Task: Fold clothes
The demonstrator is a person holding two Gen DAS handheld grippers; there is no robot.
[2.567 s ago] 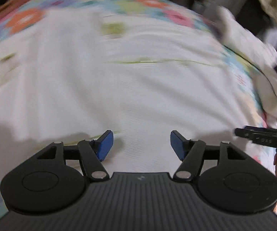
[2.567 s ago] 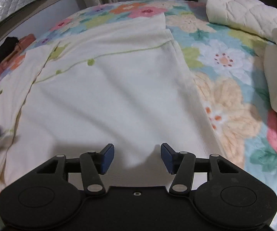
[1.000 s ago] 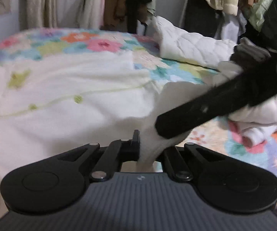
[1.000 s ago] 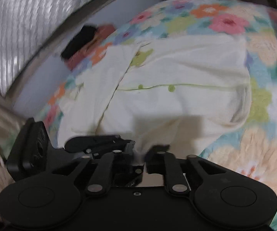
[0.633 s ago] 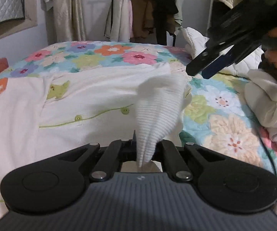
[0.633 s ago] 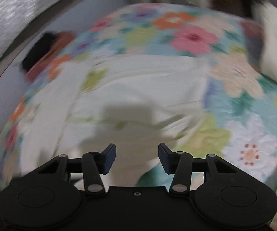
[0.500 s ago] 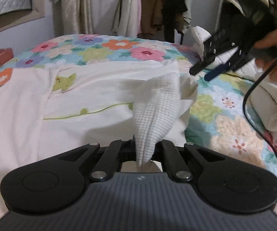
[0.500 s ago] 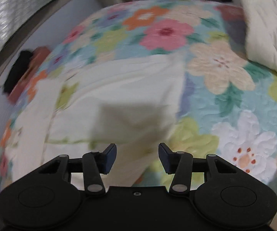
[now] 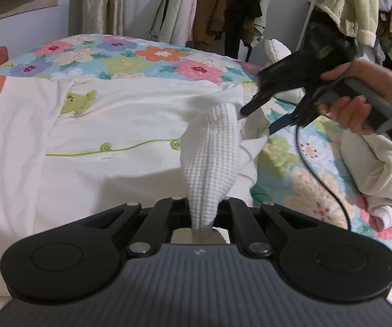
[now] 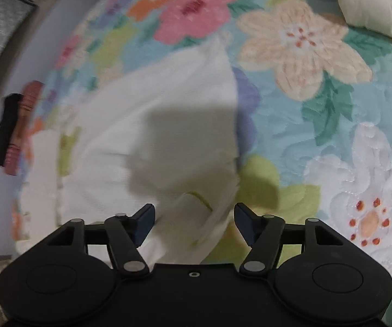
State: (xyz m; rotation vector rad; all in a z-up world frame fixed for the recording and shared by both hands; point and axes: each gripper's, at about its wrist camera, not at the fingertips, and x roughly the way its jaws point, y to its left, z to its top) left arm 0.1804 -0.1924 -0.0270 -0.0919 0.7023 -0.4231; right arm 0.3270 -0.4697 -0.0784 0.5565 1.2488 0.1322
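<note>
A white cardigan (image 9: 119, 125) with green trim and green buttons lies spread on the flowered bedspread (image 9: 168, 54). My left gripper (image 9: 201, 212) is shut on a lifted fold of its ribbed white fabric (image 9: 212, 158), which rises from the garment's right edge. My right gripper (image 10: 194, 222) is open and empty, hovering over the cardigan's right edge (image 10: 168, 125). It also shows in the left wrist view (image 9: 266, 117), held by a hand just right of the lifted fold.
A pile of cream clothes (image 9: 381, 169) lies on the bed at the right. A white quilted cover (image 10: 378, 2) is at the far right. Hanging clothes on a rack (image 9: 223, 5) stand behind the bed. A cable (image 9: 321, 179) trails over the bedspread.
My left gripper closed on the cardigan's fabric and lifted it. My right gripper let go, opened and moved toward the garment's far right edge.
</note>
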